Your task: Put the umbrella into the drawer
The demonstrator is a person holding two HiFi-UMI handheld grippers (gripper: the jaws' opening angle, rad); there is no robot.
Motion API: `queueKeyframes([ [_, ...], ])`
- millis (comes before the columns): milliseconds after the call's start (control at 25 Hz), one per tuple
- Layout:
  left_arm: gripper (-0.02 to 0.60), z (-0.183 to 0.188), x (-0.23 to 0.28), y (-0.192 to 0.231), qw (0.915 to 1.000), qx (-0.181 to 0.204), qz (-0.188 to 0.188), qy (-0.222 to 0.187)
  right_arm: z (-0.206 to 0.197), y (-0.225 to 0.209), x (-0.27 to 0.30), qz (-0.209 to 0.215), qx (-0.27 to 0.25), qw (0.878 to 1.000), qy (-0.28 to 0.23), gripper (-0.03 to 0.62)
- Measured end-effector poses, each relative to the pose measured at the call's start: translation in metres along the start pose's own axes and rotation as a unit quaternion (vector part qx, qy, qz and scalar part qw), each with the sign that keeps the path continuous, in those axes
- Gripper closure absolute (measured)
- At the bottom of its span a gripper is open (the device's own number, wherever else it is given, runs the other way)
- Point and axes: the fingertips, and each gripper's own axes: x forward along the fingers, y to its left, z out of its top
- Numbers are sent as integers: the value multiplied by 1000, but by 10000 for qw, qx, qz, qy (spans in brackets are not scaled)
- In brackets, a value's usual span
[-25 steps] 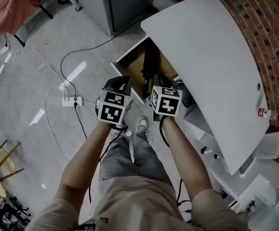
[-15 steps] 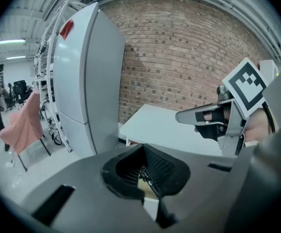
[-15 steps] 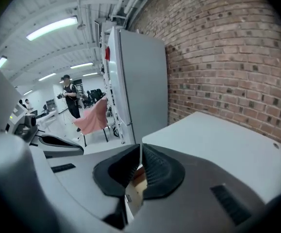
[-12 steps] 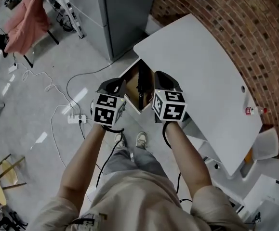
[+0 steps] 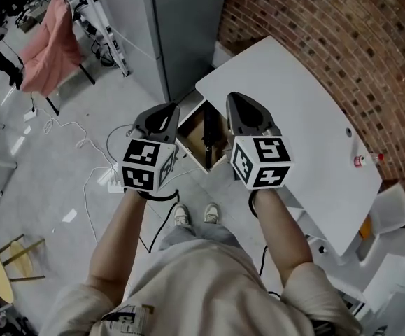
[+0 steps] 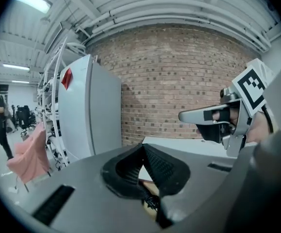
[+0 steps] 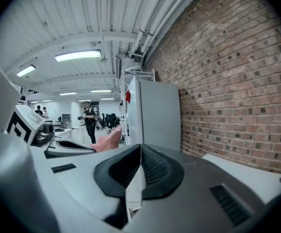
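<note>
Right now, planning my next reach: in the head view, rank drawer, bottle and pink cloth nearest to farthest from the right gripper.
From the right gripper:
1. drawer, just left of it
2. bottle, right, on the table
3. pink cloth, far upper left

**Open drawer at the table's corner**

The drawer [image 5: 190, 130] juts out from under the table [image 5: 293, 117], which stands along the brick wall [image 5: 342, 33]. The umbrella [image 5: 207, 134] lies in the drawer. A cabinet [image 5: 181, 26] stands left of the table, and a bottle [image 5: 365, 160] rests near the table's right edge. A power strip [image 5: 113, 178] lies on the floor, left of the person's shoes [image 5: 181, 217].
</note>
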Motion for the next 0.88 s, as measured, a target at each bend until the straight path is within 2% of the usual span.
queueKeyframes([
  [240, 574, 66, -42, -11, 9971, 272, 1, -713, 57, 20, -39, 202, -348, 9973, -620, 585],
  [440, 574, 101, -75, -24, 9923, 526, 30, -1122, 94, 34, -72, 314, -754, 9908, -1079, 585],
  [600, 574, 116, -100, -34, 9894, 548, -27, -1344, 114, 42, -95, 245, -1133, 9845, -1320, 585],
  [880, 574, 125, -125, -51, 9855, 504, -28, -1623, 117, 48, -128, 380, -1044, 9839, -1398, 585],
])
